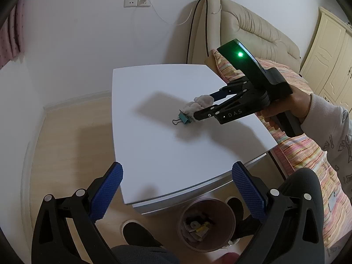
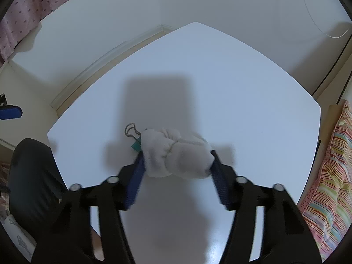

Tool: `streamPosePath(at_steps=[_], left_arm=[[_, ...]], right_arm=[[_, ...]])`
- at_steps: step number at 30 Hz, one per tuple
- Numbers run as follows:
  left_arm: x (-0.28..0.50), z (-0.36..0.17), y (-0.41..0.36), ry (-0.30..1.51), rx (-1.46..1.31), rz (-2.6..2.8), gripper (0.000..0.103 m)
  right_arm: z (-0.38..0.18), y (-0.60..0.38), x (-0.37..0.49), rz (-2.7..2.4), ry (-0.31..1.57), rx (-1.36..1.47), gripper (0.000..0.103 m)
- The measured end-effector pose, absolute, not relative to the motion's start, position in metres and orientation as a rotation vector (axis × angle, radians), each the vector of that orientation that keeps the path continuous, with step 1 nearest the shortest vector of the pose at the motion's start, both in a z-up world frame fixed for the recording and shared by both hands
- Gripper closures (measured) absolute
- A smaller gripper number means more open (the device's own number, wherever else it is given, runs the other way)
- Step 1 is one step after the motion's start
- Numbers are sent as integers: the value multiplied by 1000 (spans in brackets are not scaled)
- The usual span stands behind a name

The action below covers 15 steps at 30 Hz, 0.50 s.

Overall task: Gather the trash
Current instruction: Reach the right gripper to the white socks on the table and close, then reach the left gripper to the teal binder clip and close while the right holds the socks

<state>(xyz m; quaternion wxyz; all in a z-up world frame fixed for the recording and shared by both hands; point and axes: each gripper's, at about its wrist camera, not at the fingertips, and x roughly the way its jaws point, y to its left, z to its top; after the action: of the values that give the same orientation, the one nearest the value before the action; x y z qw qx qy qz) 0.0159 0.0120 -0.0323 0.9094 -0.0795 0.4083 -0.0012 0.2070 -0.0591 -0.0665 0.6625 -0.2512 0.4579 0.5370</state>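
A crumpled white tissue wad (image 2: 176, 151) lies on the white table (image 2: 242, 101), next to a teal binder clip (image 2: 136, 145). My right gripper (image 2: 177, 160) has its blue pads on either side of the wad, pressing its sides. In the left wrist view the right gripper (image 1: 199, 107) reaches over the table from the right, with the tissue wad (image 1: 198, 104) between its fingers and the binder clip (image 1: 183, 118) just left of its tip. My left gripper (image 1: 177, 180) is open and empty, held above the table's near edge.
A round trash bin (image 1: 205, 224) with some litter inside stands on the wood floor under the table's near edge, between the person's shoes. A bed with a striped cover (image 1: 303, 149) and cream headboard is on the right. White walls stand behind.
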Motion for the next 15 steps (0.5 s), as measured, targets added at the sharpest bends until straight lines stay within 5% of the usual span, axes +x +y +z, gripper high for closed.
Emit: streamPosePath(at_steps=[5,15], left_arm=[[17,-33,11,843,-170,-9,7],[23,-28,7,839,-158,-19,7]], right_arm=[[-65,-66,209,1210,1027,-539,63],[-49,-88,210,1185,997,-461,66]])
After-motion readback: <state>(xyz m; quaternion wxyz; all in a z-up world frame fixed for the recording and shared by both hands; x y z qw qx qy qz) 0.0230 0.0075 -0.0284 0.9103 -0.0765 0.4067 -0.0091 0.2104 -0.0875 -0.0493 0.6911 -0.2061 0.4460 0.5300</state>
